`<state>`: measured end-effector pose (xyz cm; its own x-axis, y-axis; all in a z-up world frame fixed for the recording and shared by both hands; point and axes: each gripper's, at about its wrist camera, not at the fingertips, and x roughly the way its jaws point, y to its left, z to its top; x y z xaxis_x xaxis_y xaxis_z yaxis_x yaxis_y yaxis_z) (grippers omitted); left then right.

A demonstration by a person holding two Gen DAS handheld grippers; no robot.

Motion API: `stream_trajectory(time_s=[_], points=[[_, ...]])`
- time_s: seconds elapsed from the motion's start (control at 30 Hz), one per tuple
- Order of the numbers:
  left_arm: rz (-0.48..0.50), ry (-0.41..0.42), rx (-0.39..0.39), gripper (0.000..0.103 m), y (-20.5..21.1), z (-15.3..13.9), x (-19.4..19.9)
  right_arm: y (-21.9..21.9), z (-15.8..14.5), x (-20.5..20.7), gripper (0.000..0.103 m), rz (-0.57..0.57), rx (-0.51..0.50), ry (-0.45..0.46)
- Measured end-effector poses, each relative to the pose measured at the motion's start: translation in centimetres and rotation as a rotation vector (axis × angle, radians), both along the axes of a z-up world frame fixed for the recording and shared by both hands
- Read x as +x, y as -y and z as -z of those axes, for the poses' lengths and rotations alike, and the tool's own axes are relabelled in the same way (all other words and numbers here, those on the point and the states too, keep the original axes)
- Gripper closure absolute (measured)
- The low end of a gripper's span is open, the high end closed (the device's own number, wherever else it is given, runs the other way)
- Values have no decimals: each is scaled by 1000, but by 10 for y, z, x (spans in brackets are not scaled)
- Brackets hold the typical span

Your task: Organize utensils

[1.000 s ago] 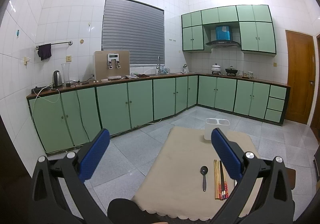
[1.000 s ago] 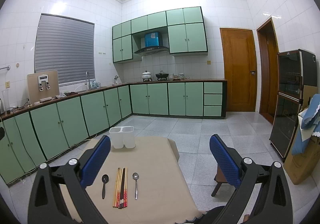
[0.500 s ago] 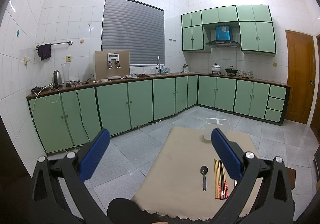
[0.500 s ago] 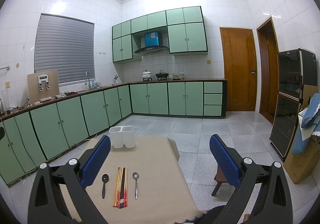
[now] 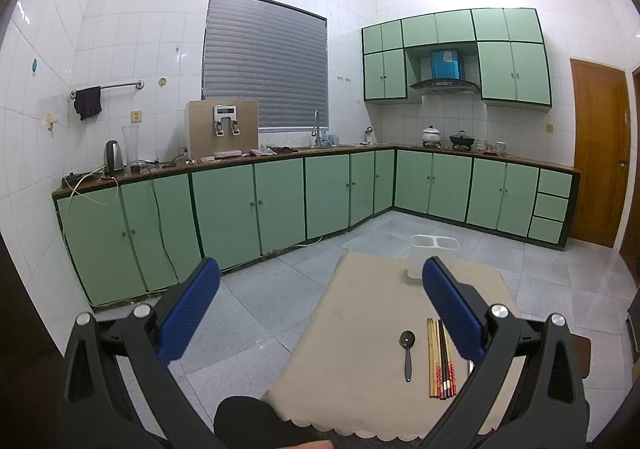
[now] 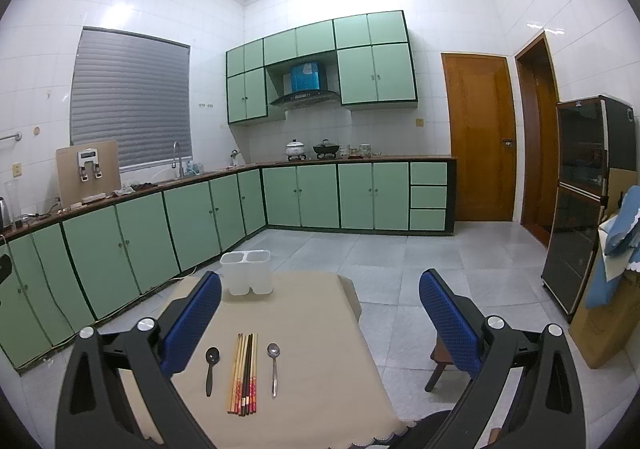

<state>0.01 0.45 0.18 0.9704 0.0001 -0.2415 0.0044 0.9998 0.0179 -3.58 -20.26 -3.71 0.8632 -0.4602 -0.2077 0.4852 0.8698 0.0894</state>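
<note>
On a beige tablecloth [image 6: 312, 313] lie a black spoon [image 6: 210, 368], a bundle of chopsticks [image 6: 244, 373] and a silver spoon [image 6: 273, 367], side by side. A white two-compartment holder [image 6: 247, 273] stands at the far end. The left wrist view shows the black spoon [image 5: 407, 353], the chopsticks [image 5: 440, 359] and the holder [image 5: 434, 255]. My left gripper [image 5: 320, 305] is open and empty, above the table's near left. My right gripper [image 6: 320, 313] is open and empty, above the table's right part.
Green cabinets [image 6: 200, 217] run along the far walls under a cluttered counter. A wooden stool [image 6: 442, 363] stands right of the table. A dark glass cabinet [image 6: 584, 201] and a cardboard box [image 6: 600, 325] stand at the right. Grey tiled floor [image 6: 400, 261] surrounds the table.
</note>
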Motion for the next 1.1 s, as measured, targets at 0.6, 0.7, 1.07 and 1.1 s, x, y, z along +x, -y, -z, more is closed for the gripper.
stream_trajectory(time_s=[0.6, 0.7, 1.07, 1.1], points=[[203, -402, -9, 5, 18, 114, 97, 26, 74, 81, 6, -95, 110, -252], [224, -475, -16, 5, 19, 142, 118, 34, 106, 108, 13, -133, 158, -334], [394, -634, -52, 37, 52, 226, 182, 35, 218, 197, 74, -351, 328, -574], [408, -646, -52, 38, 58, 234, 186, 35, 228, 203, 76, -364, 339, -588]])
